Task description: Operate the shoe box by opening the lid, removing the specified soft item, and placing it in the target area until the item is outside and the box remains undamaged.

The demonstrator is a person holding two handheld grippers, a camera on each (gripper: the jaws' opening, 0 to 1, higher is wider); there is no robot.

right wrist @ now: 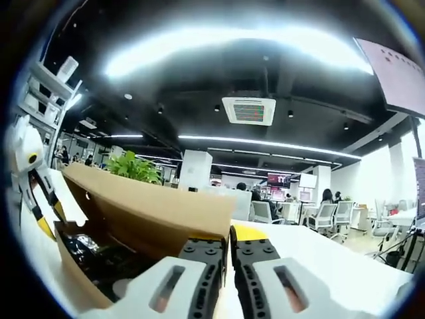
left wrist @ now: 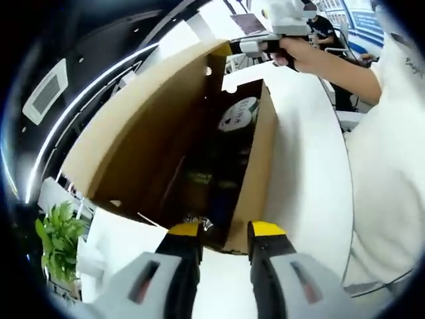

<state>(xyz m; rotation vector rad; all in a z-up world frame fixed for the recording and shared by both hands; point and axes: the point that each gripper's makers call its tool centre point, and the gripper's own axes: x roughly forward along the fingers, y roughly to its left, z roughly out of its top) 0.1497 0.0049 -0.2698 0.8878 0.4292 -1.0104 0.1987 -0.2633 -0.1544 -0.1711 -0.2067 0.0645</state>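
Shoe box point(left wrist: 252, 159) on the white table point(left wrist: 305, 173), lid point(left wrist: 146, 126) raised. Right gripper point(right wrist: 229, 240) jaws clamp the lid's edge; left gripper point(left wrist: 224, 229) jaws part, empty, just before the box's near wall.

Risk: a hard pull could crease or tear the cardboard.

Left gripper view shows the dark contents inside (soft item not distinguishable); right gripper view shows the pinch.

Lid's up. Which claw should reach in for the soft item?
Left. Its claw is open at the shoe box mouth, facing the contents. The right claw is pinching the raised lid, likely keeping it up.
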